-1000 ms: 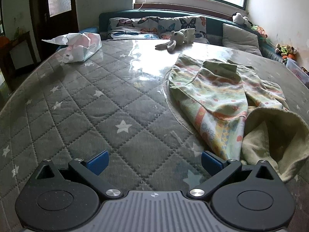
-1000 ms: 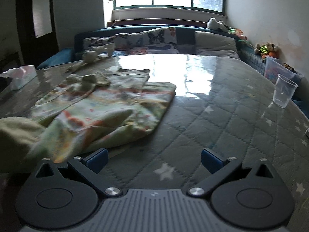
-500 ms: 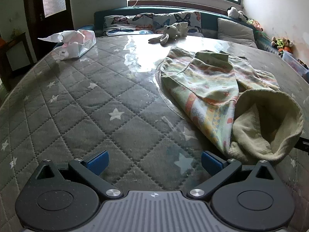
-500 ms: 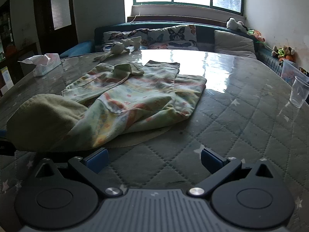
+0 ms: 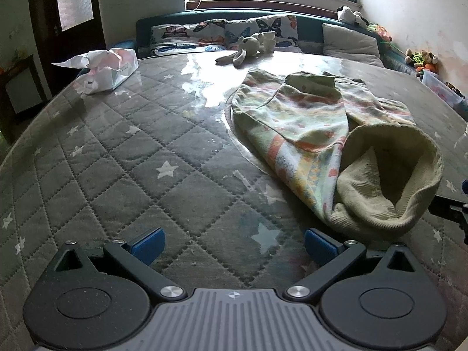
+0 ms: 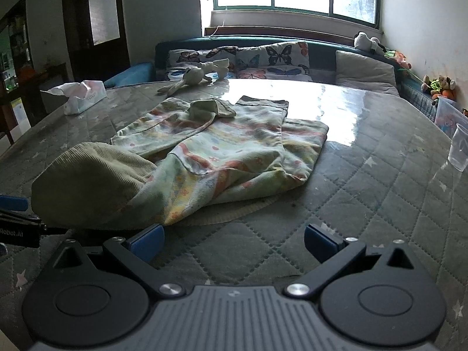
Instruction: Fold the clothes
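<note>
A patterned green, orange and white child's garment lies crumpled on the grey star-quilted table; its ribbed olive hem gapes open at the near end. It also shows in the right wrist view, with the ribbed hem at the near left. My left gripper is open and empty, low over the table, left of the hem. My right gripper is open and empty, just in front of the garment's near edge.
A tissue pack sits at the table's far left. A plush rabbit lies at the far edge. A clear plastic cup stands at the right edge. A sofa with butterfly cushions runs behind the table.
Both grippers have drawn back and risen a little, so more of the garment and its open ribbed hem is in view. The garment itself has not moved. Both grippers stay open.
</note>
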The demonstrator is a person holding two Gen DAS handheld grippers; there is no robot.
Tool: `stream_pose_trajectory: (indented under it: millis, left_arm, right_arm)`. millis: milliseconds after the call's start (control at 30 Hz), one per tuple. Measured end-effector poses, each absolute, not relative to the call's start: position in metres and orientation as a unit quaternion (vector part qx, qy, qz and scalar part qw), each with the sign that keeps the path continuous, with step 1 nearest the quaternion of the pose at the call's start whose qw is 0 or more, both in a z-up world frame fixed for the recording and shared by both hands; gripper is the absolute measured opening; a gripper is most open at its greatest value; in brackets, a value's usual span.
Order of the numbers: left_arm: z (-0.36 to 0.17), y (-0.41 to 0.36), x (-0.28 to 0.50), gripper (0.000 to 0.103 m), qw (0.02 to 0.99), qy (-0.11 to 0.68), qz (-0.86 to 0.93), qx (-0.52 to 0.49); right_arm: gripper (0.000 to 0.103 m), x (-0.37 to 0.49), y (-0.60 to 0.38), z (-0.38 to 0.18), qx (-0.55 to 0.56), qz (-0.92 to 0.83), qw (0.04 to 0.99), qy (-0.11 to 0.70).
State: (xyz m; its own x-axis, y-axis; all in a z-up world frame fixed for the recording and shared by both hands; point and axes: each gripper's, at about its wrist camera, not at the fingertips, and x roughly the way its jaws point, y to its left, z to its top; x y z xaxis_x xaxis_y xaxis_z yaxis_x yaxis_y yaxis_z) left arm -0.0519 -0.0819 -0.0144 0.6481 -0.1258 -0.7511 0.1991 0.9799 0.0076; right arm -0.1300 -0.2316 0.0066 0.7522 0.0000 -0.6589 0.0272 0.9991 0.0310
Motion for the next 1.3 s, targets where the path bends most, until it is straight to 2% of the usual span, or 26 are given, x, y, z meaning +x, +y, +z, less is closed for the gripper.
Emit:
stream_pose_trajectory:
  millis: [1300]
  left_arm:
    - [-0.017, -0.099, -0.060, 0.103, 0.902, 0.415, -0.097, 0.068]
  right_arm:
    - [0.103, -0.131, -0.212, 0.004, 0.011, 0.023, 0.934, 0.356]
